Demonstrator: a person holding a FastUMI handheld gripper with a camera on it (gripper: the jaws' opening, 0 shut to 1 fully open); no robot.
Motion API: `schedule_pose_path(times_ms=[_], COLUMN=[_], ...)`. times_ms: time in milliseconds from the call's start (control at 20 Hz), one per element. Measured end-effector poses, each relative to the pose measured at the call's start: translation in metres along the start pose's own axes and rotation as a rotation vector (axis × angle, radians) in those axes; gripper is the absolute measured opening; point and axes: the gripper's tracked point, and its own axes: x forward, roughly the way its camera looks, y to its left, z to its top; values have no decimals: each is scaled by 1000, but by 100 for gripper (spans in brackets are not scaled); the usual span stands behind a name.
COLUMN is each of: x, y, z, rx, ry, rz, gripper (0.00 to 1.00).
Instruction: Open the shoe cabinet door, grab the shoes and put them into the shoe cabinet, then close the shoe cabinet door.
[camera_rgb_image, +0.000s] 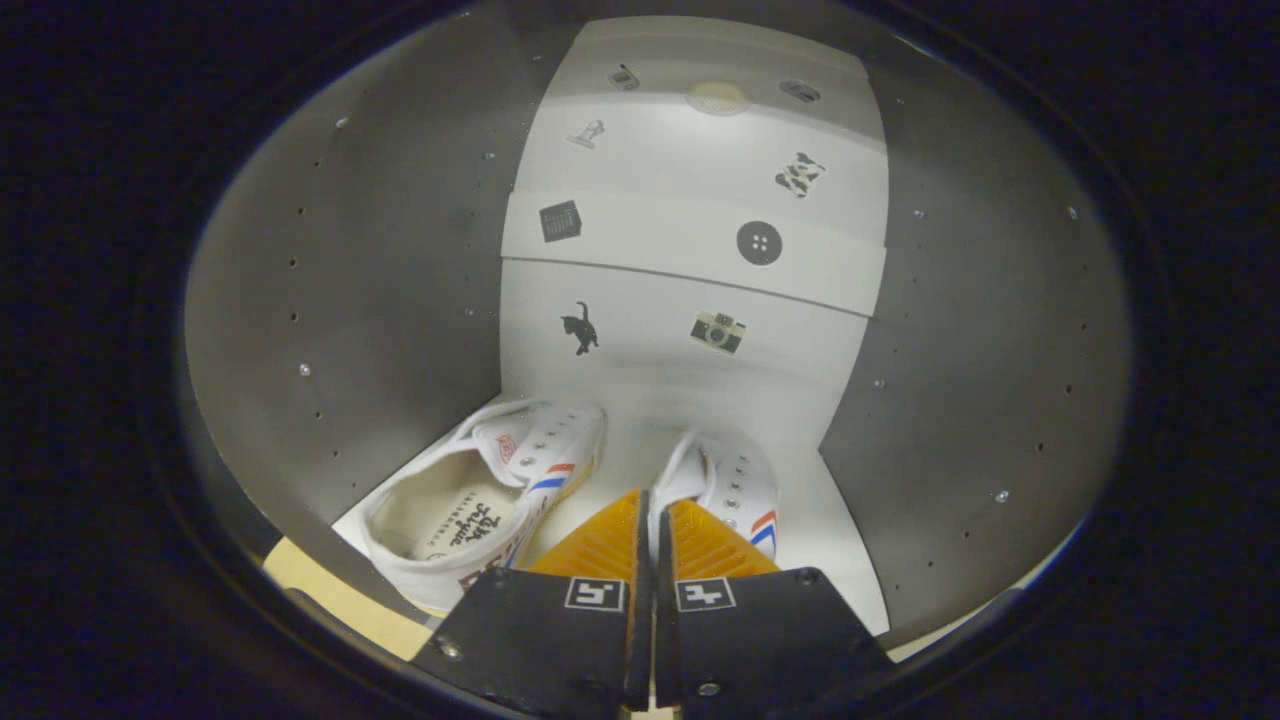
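Gripper (650, 510) fingers pinched on the collar of the second shoe (740, 490), which sits inside the open shoe cabinet (330, 300) beside the first shoe (480, 500); judged remaining: release, withdraw, close door.

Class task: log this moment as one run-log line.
fingers: shut on second shoe collar | first shoe: beside it | cabinet: open

gripper (652, 525) | fingers (600, 545) pressing close together, pinching a thin white edge between the pads | pointing forward, tilting slightly downward
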Motion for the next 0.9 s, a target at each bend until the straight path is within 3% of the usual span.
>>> schedule_pose_path(times_ms=[350,500,900], x=[-23,-50,-186], y=[-5,-10,28], z=[7,24,54], rx=[8,-24,-8], ry=[-15,-62,-176], rz=[-48,-90,-46], gripper=[21,39,90])
